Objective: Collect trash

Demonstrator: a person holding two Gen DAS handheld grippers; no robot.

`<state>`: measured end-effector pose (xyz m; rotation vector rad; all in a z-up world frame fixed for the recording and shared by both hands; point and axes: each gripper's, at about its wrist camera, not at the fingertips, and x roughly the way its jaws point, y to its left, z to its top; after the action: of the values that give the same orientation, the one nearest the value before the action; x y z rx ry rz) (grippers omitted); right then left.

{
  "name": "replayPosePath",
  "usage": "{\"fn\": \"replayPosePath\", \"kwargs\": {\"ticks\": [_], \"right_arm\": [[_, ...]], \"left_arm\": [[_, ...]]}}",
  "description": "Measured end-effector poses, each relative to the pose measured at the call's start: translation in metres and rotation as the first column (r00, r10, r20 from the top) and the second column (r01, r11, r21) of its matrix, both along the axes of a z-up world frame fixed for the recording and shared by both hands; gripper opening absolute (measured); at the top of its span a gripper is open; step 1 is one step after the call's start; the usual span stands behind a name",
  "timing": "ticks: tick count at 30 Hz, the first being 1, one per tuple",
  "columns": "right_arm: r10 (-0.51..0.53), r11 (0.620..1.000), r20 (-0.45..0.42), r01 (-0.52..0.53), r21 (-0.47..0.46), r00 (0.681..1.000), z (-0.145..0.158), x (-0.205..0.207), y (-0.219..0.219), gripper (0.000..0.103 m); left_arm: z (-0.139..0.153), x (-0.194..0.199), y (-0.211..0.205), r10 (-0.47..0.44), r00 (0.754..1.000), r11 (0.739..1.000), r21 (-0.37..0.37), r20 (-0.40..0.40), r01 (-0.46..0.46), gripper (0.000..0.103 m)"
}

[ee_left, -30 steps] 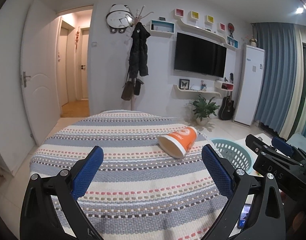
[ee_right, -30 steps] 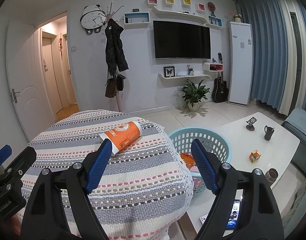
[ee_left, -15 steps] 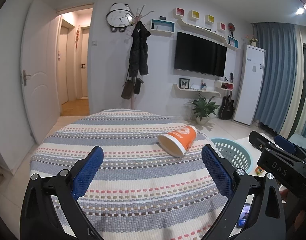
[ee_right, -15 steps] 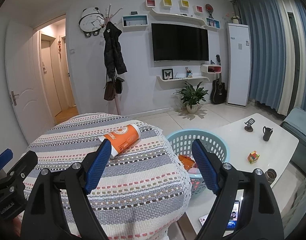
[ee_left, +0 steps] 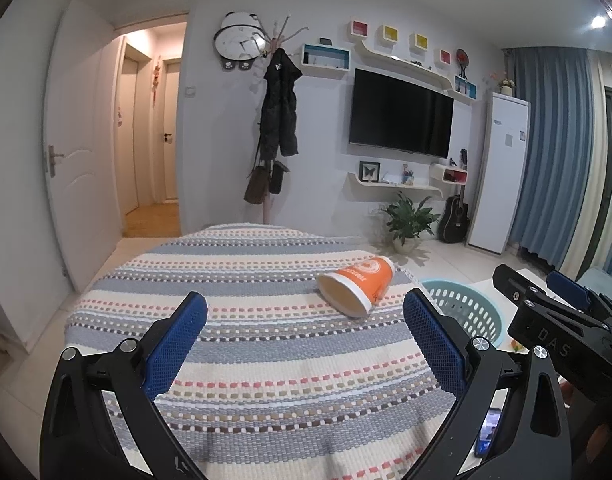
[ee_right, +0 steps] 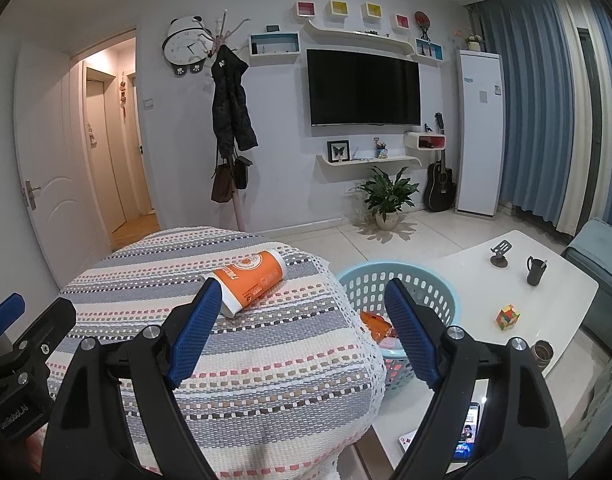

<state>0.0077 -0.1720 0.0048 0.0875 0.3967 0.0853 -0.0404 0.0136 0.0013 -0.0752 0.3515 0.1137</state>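
Hovering wide-jawed and empty over the striped woven-cloth desk (ee_left: 266, 360): left gripper (ee_left: 306, 344), then right gripper (ee_right: 302, 332), with the orange-and-white paper cup (ee_right: 250, 282) lying sideways ahead, the light-blue perforated plastic basket (ee_right: 421, 284) sitting just right.

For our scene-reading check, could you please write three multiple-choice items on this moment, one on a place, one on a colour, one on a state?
1. Where does the paper cup lie?
A. on the striped cloth
B. in the basket
C. on the white table

2. What colour is the basket?
A. red
B. light blue
C. black

3. How is the right gripper?
A. shut on the cup
B. shut, empty
C. open, empty

Answers: 1 A, the cup rests on its side on the cloth. 2 B, its lattice wall is pale blue. 3 C, its fingers stand apart with nothing between.
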Motion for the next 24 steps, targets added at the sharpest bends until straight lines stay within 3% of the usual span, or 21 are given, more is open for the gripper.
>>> {"fn": "replayPosePath", "kwargs": {"ticks": [24], "right_arm": [[0.008, 1.0, 0.002, -0.008, -0.001, 1.0, 0.0013, -0.002, 0.0029, 0.079]], "left_arm": [[0.0026, -0.0032, -0.005, -0.007, 1.0, 1.0, 0.009, 0.003, 0.007, 0.095]]}}
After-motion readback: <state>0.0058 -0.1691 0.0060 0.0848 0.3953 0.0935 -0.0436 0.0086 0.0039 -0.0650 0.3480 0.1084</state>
